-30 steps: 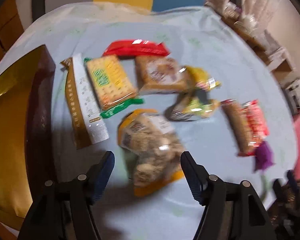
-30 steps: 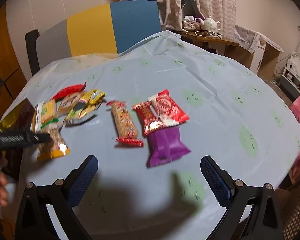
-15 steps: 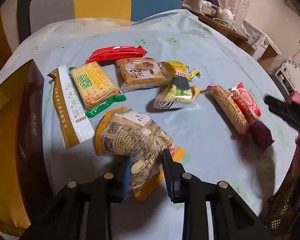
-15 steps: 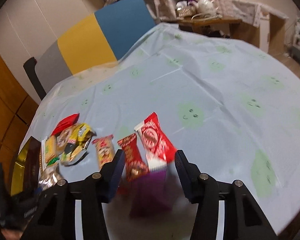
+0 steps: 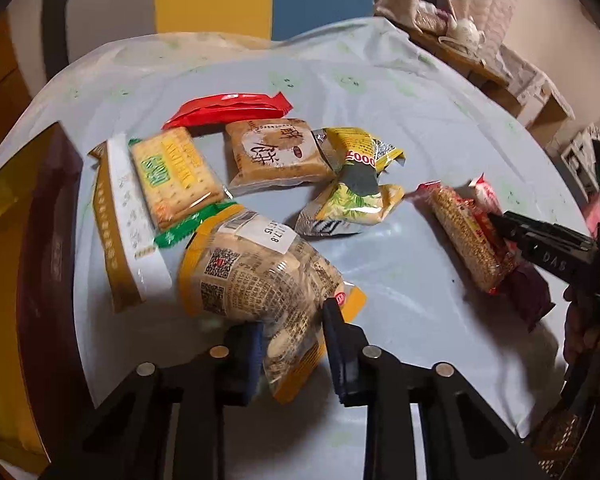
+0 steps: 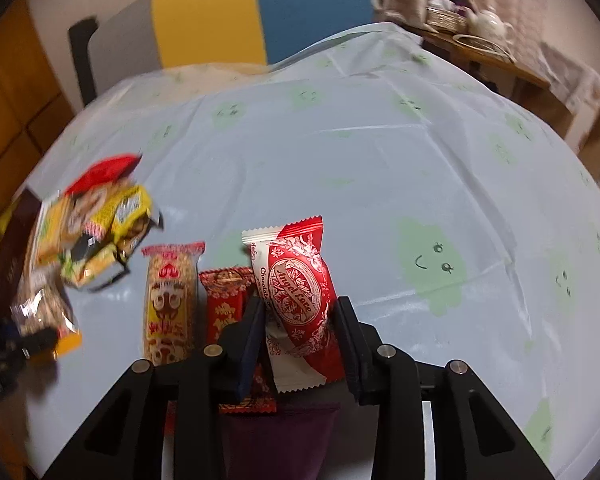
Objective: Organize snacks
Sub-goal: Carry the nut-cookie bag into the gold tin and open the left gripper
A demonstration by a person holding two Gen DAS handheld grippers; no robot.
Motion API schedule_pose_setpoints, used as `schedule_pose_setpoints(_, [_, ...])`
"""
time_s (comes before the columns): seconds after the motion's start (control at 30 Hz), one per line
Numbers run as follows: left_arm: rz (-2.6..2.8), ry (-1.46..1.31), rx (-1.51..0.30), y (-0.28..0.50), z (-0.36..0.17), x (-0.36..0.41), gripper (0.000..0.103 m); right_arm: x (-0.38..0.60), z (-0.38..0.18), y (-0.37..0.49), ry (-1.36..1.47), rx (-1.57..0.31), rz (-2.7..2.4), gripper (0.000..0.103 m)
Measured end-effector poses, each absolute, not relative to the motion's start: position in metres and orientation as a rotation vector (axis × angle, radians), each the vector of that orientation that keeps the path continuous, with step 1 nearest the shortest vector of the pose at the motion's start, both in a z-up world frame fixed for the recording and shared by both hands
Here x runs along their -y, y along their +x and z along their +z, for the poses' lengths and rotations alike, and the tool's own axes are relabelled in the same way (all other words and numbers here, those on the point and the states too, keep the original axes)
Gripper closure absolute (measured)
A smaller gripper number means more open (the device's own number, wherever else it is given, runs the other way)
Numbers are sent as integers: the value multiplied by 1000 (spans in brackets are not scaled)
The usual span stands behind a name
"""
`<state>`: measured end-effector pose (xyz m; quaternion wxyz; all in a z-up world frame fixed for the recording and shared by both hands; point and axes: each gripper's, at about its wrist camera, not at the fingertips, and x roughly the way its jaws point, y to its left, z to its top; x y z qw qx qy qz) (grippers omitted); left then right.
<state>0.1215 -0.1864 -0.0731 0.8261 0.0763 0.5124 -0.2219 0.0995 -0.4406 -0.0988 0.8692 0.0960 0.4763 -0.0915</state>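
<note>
Left gripper point(image 5: 292, 344) closing, clamped on clear biscuit bag point(image 5: 256, 276). Right gripper point(image 6: 300, 332) closing, pinching red chocolate pack point(image 6: 296, 292), long axis running straight ahead between the jaws.

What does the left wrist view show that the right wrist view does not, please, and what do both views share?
Only the left wrist view shows clearly the left gripper, its jaws just closed onto the clear biscuit bag, and the white-and-gold sachet. Only the right wrist view shows the right gripper, its jaws just closed onto the red-and-white chocolate packet, from behind. Both show the sesame bar, the red wrapper, the brown box and the tablecloth.
</note>
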Motion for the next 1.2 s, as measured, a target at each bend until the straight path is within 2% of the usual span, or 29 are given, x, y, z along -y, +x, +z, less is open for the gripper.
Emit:
schedule_pose_setpoints(0.3, [-572, 108, -1010, 75, -51, 155, 77, 430, -100, 103, 79, -1017, -209, 67])
schedule_pose_setpoints(0.7, [-469, -105, -805, 71, 29, 23, 77, 412, -99, 106, 16, -1047, -307, 68])
schedule_pose_setpoints(0.77, [-374, -89, -795, 82, 27, 0, 77, 411, -98, 106, 11, -1050, -311, 68])
schedule_pose_setpoints(0.97, [-138, -149, -928, 133, -11, -61, 77, 410, -98, 106, 19, -1044, -314, 68])
schedule_pose_setpoints(1.2, [-52, -63, -977, 162, -37, -68, 77, 410, -98, 104, 25, -1036, -319, 68])
